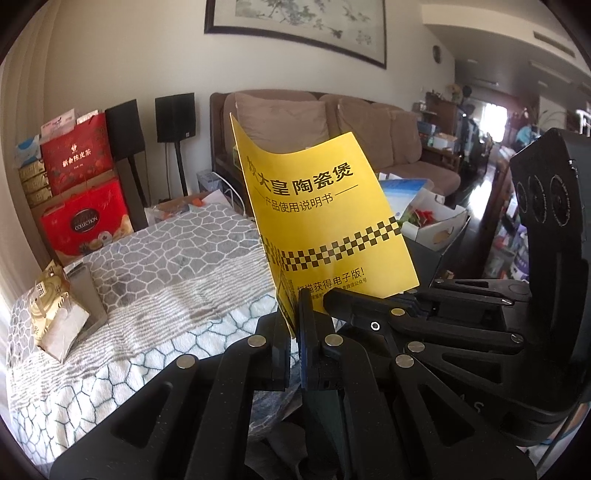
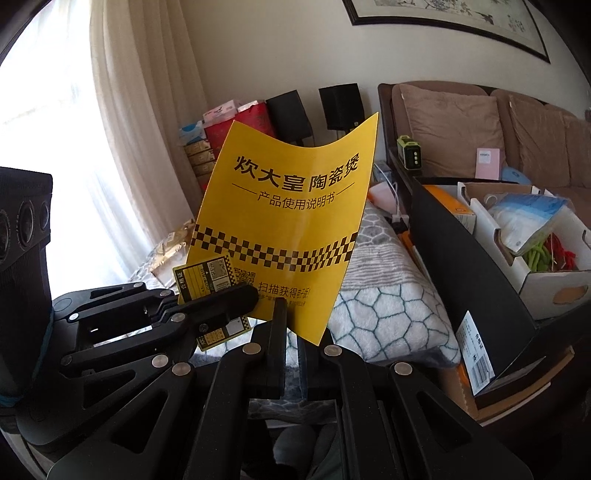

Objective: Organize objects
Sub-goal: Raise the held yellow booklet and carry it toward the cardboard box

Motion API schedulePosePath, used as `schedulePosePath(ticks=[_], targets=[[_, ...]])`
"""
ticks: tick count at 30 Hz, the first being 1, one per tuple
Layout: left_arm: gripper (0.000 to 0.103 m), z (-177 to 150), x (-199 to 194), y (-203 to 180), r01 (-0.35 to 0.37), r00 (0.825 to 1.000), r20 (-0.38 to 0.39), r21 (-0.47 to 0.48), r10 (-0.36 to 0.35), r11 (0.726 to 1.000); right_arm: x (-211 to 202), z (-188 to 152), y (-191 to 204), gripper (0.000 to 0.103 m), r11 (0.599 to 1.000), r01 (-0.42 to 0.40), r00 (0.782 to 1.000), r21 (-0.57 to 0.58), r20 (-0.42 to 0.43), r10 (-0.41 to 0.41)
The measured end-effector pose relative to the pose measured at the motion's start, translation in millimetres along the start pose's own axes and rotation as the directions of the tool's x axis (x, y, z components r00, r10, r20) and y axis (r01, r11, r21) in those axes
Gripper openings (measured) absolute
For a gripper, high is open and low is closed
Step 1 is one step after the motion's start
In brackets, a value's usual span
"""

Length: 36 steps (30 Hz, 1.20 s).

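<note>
Pinching the bottom edge of the yellow booklet (image 1: 325, 218) between them, your left tongs (image 1: 295, 325) are clamped together on its lower left corner, and your right tongs (image 2: 291, 325) are clamped on the same edge a little to the right. In the left wrist view the right tongs reach in from the right side; in the right wrist view the left tongs come in from the left, with a small yellow card (image 2: 207, 277) showing just behind them against the booklet. The booklet stands nearly upright in the air above the table, its top edge curling, black lettering and a checkered band facing you.

Below and beyond it lies the table's grey and white blanket (image 1: 166, 266) with a pebble pattern. A gold packet (image 1: 55, 314) leans at the blanket's far left edge. To the right sits a white cardboard box (image 2: 546, 273) holding a plastic bag and red and green items, beside a tilted black box (image 2: 461, 266) with a barcode label.

Farther back, red gift boxes (image 1: 81, 206) are stacked by the wall, two black speakers (image 1: 173, 118) stand on posts, and a brown sofa (image 1: 351, 129) runs under a framed painting (image 1: 303, 22).
</note>
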<state>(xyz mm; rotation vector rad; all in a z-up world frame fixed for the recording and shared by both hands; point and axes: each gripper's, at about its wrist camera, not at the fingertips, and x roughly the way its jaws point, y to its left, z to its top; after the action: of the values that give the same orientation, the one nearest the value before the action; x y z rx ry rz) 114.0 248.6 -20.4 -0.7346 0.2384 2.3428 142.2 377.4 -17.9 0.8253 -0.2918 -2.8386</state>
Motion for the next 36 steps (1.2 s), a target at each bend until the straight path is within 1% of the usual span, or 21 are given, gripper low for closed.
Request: schedulePosePath(ticks=[8,13,18,22,25,28,30,36], targets=[[0.003,1.7,-1.3,0.2,0.008,1.000,0.003,0.004,-0.008,1.000,-2.0,0.8,3.1,0.004,0.999,0.007,1.000,-0.043,0.007,-0.007],[0.003,3.3,-2.6,0.5,0.007,1.000,0.009,0.003,-0.007,1.000,-3.7,1.8,3.9,0.004,0.999,0.007,1.000,-0.046,0.011,-0.006],[0.003,4.8,-3.3,4.6,0.007,1.000,0.014,-0.020,-0.007,1.000,-2.4,5.2,4.1,0.005,0.999,0.002,1.000,-0.052,0.008,-0.002],[0.003,11.2,-7.4,12.1,-0.017,0.999,0.040,-0.041,0.019,0.999,0.2,17.5,7.1,0.004,0.995,-0.032,0.999,-0.092,0.005,0.032],[0.003,17.0,-11.1,19.4,-0.055,0.996,0.065,-0.079,0.060,0.995,2.5,29.3,12.0,0.004,0.990,-0.066,0.998,-0.127,0.015,0.068],[0.003,21.3,-8.8,29.1,-0.080,0.994,0.069,-0.118,0.088,0.990,8.7,36.7,13.9,0.004,0.984,-0.109,0.994,-0.143,0.016,0.113],[0.003,22.8,-8.1,34.2,-0.089,0.993,0.071,-0.140,0.099,0.986,15.2,40.1,14.3,0.004,0.980,-0.125,0.992,-0.156,0.007,0.127],[0.003,25.7,-6.5,41.1,-0.131,0.987,0.076,-0.152,0.143,0.980,24.0,46.3,18.9,0.005,0.967,-0.146,0.989,-0.208,0.007,0.151]])
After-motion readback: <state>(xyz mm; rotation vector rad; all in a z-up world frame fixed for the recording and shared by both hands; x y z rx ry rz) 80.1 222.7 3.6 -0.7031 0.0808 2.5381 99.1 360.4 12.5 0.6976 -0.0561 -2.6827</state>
